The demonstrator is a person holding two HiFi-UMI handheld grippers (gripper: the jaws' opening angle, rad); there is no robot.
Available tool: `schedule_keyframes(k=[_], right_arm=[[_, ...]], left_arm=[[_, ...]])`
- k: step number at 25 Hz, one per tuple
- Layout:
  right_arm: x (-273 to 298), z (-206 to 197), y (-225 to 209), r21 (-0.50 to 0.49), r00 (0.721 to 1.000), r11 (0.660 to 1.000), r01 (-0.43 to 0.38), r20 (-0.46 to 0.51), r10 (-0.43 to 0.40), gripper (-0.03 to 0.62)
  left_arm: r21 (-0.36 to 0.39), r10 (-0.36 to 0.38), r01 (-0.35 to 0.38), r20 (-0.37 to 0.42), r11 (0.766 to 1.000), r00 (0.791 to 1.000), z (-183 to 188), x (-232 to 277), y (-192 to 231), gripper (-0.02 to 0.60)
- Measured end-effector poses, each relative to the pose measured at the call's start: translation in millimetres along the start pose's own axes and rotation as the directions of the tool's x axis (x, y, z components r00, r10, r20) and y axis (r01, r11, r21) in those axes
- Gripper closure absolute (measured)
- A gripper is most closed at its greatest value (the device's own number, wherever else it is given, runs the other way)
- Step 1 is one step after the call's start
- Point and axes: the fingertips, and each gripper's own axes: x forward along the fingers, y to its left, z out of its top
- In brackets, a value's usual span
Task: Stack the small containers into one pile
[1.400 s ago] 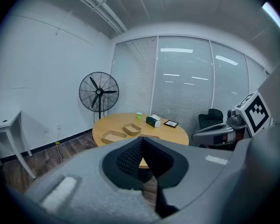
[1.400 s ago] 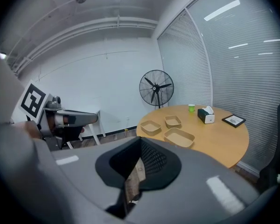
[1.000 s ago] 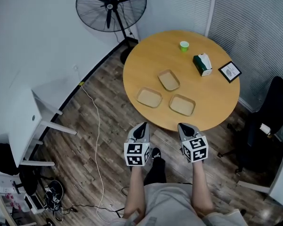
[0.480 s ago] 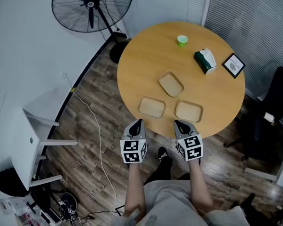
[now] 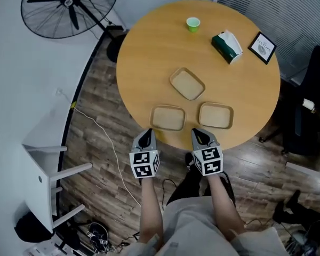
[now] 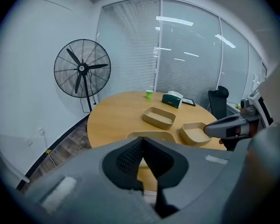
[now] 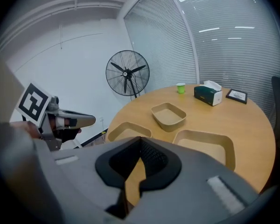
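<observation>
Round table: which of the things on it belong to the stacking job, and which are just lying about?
For the job:
far container
near left container
near right container
All three lie apart, none stacked yet.

Just lying about:
green cup
tissue box
framed card

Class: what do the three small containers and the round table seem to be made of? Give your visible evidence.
Far container, left container and right container: likely moulded paper pulp; matte tan, thin walls, rounded corners.
Table: wood or wood-look laminate; smooth, even honey-brown, slight sheen.
</observation>
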Motion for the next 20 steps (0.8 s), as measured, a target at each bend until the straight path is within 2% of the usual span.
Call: schedule_keyframes(k=[9,11,15,20], right_arm=[[52,-17,-11,0.090,0.998,0.995,0.039,-0.050,-0.035,0.592],[60,-20,-10,0.095,0.997,0.995,0.041,-0.062,-0.035,0.553],[74,-25,-10,0.101,0.995,0.993,0.057,-0.085,-0.048,0.525],[85,-33,-13,0.115,0.991,0.990,0.081,-0.114,-0.068,0.499]], left_arm=[[0.006,-0.009,0.009,-0.071,1.000,0.997,-18,57,34,0.575],[0.003,-0.016,0.016,-0.084,1.000,0.996,-22,67,39,0.574],[-0.007,-0.032,0.031,-0.116,0.999,0.993,-32,83,46,0.537],[-0.016,-0.048,0.046,-0.163,0.999,0.985,-46,99,51,0.460]])
